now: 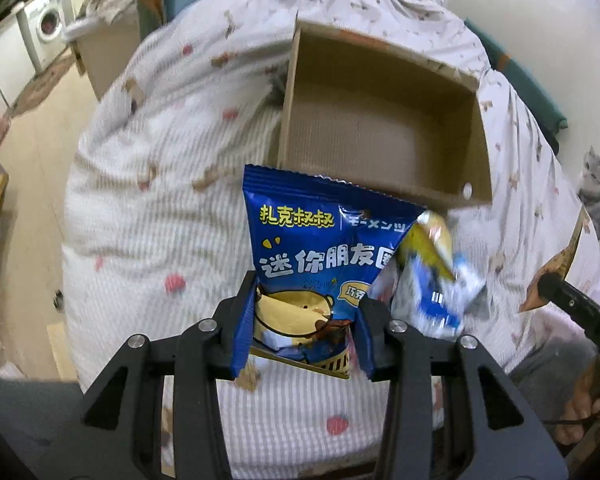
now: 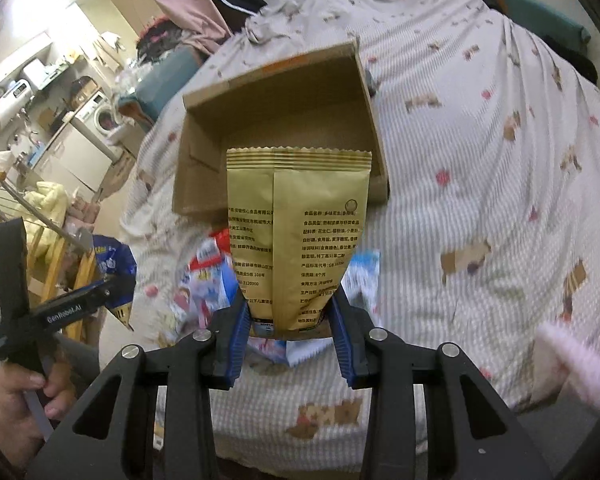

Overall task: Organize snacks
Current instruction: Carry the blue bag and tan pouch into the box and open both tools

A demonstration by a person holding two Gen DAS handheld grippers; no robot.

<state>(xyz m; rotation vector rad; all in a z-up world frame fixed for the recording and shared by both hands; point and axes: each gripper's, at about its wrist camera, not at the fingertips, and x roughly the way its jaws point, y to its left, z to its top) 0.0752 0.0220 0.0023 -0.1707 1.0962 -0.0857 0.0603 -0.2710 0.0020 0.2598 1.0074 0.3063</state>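
Note:
My left gripper (image 1: 306, 312) is shut on a blue snack bag (image 1: 316, 248) and holds it upright above the bed, just short of an open cardboard box (image 1: 380, 128) that looks empty. My right gripper (image 2: 292, 316) is shut on a gold snack bag (image 2: 300, 232), held upright in front of the same box (image 2: 276, 104). A small pile of loose snack packets (image 2: 208, 280) lies on the bedspread below the gold bag; it also shows in the left wrist view (image 1: 436, 280). The left gripper with its blue bag (image 2: 112, 272) shows at the left of the right wrist view.
The box sits on a white patterned bedspread (image 1: 160, 200). The right gripper's black body (image 1: 580, 304) shows at the right of the left wrist view. A washing machine (image 2: 104, 116) and cluttered shelves stand beyond the bed on the left. A pink fuzzy object (image 2: 572, 364) is at lower right.

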